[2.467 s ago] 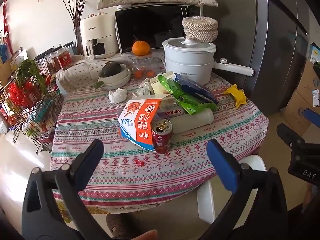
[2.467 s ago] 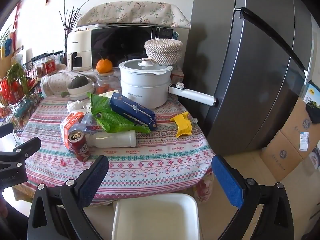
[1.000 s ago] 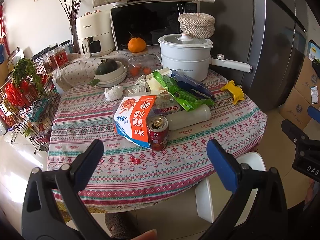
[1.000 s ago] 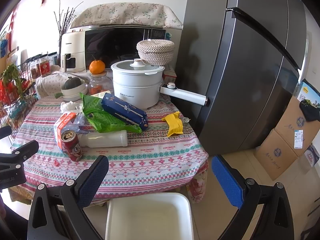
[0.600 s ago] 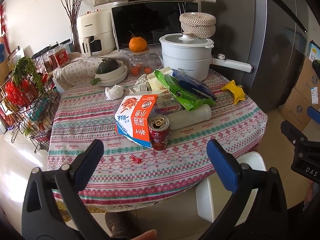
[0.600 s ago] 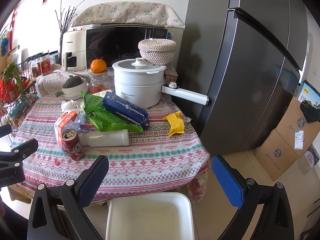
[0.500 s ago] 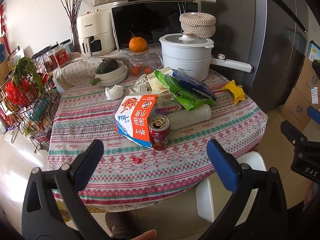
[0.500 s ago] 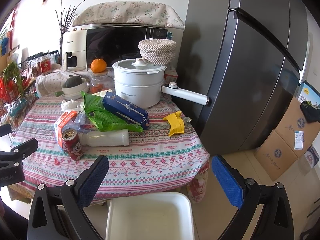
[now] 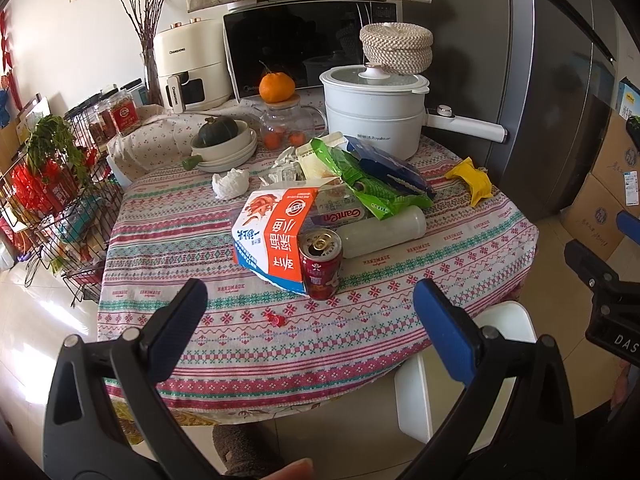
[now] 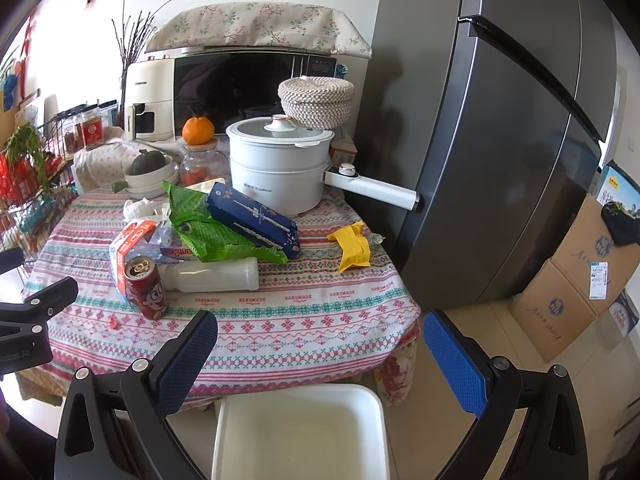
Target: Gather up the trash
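Trash lies on the patterned tablecloth: a red can, an orange and blue carton, a white bottle on its side, a green bag, a blue box, a yellow wrapper, a white tissue and a small red scrap. A white bin stands on the floor at the table's front. My left gripper is open, short of the can. My right gripper is open above the bin.
A white electric pot with a long handle, a glass jar topped by an orange, bowls holding a squash, a microwave and an air fryer stand at the back. A wire rack is left, a fridge and cardboard boxes right.
Both grippers have drifted only slightly, staying open. Nothing on the table has moved.
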Available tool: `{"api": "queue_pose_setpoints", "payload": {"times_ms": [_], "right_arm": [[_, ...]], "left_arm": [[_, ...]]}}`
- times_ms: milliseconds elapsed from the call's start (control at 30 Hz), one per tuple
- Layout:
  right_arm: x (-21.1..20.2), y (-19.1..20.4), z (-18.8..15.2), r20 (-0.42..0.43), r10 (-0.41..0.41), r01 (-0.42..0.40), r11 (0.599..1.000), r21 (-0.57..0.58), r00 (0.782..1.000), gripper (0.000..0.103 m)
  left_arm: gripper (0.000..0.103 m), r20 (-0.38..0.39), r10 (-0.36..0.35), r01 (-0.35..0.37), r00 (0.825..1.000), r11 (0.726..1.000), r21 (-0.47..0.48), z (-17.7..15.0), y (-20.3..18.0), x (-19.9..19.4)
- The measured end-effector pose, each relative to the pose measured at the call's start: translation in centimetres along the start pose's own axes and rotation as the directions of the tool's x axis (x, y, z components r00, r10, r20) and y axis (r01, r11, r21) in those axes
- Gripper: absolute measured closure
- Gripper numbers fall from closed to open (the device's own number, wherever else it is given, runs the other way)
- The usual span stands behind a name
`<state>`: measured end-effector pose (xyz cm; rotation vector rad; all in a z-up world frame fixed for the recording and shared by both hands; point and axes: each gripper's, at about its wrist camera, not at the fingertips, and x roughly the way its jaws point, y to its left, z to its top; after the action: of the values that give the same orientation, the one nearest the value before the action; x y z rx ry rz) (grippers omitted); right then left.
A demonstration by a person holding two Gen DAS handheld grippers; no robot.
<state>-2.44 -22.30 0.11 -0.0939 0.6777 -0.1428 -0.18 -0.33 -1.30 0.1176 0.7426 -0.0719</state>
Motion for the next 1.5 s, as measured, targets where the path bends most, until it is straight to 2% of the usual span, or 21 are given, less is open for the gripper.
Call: {"api": "queue_pose_setpoints", "payload": {"times_ms": [400, 533, 600, 700, 800, 867, 967, 1067, 1167, 1333, 1433, 1500], "right_arm": [[0.0, 0.3, -0.1, -0.004, 0.001, -0.001, 1.000, -0.007, 1.000, 0.000], [0.4, 0.6, -0.1, -0.015, 0.003, -0.003, 1.000, -0.031, 1.000, 0.000], [0.9, 0.7, 0.2, -0.037, 0.011, -0.013, 0.999, -0.052, 0.999, 0.000], [1.4, 0.9, 1.2, -0.055, 0.019, -0.023, 0.997, -0.073, 0.998, 0.000], [2.0, 1.3, 2.3, -0.073, 0.029, -0.036, 0.994, -0.103, 0.997, 0.000], [2.9, 1.5, 3.0, -0.110, 0.049, -0.061, 0.992, -0.110, 0.993, 0.000], [4.9, 1.7, 3.7, -0.164, 0.087, -0.101, 0.992, -0.082, 0.983, 0.000], [6.5, 1.4, 3.0, -0.180, 0.118, -0.125, 0.992, -0.027, 0.977, 0.000], [8.2, 1.5, 2.0, -0.249, 0.146, -0.153, 0.988, -0.007, 0.957, 0.000], [9.8, 1.7, 1.6, -0.301, 0.182, -0.180, 0.983, 0.037, 0.936, 0.000], [9.9, 1.9, 1.6, -0.297, 0.181, -0.176, 0.983, 0.045, 0.938, 0.000], [10.1, 2.0, 1.6, -0.299, 0.178, -0.171, 0.984, 0.048, 0.938, 0.000]], "left_arm": [[0.001, -0.012, 0.035, -0.035, 0.999, 0.999, 0.009, 0.2, -0.1, 1.0], [0.001, 0.013, 0.044, -0.045, 0.999, 0.999, 0.018, 0.7, 0.3, 1.4], [0.001, -0.021, 0.029, -0.028, 0.999, 0.998, 0.048, 1.2, 0.5, 2.6], [0.001, -0.121, -0.034, 0.039, 0.992, 0.999, 0.037, 1.9, 1.4, 4.9], [0.001, -0.216, -0.122, 0.119, 0.969, 0.993, -0.026, 2.5, 2.7, 7.3], [0.001, -0.267, -0.152, 0.143, 0.952, 0.988, -0.051, 2.9, 3.4, 8.8], [0.001, -0.281, -0.121, 0.108, 0.952, 0.992, -0.064, 3.6, 4.4, 10.5], [0.001, -0.280, -0.103, 0.083, 0.954, 0.993, -0.084, 4.4, 4.8, 12.3], [0.007, -0.286, -0.075, 0.052, 0.955, 0.995, -0.088, 4.7, 4.1, 14.2], [0.012, -0.267, 0.054, -0.069, 0.962, 0.997, -0.046, 5.3, 2.4, 16.0], [0.017, -0.246, 0.133, -0.144, 0.960, 0.989, -0.031, 5.7, 2.0, 16.6], [0.022, -0.248, 0.160, -0.174, 0.955, 0.984, -0.033, 5.8, 2.2, 17.2]]}}
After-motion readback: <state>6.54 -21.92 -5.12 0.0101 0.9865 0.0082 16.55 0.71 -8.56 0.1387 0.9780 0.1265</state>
